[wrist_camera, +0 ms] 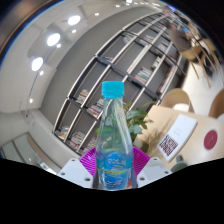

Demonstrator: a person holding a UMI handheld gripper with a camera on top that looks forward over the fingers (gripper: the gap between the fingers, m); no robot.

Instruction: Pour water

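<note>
A clear plastic water bottle (113, 135) with a light blue cap (113, 89) and a blue label stands upright between my fingers. My gripper (113, 166) is shut on the bottle: the magenta pads (87, 160) press on its lower body from both sides. The bottle is held up in the air, with the ceiling and shelves behind it. Water fills most of the bottle.
Tall bookshelves (120, 70) run across the room behind the bottle. Round ceiling lights (52, 40) are above to the left. A green plant (140, 118) stands just right of the bottle. A white sign with a QR code (175, 138) is to the right.
</note>
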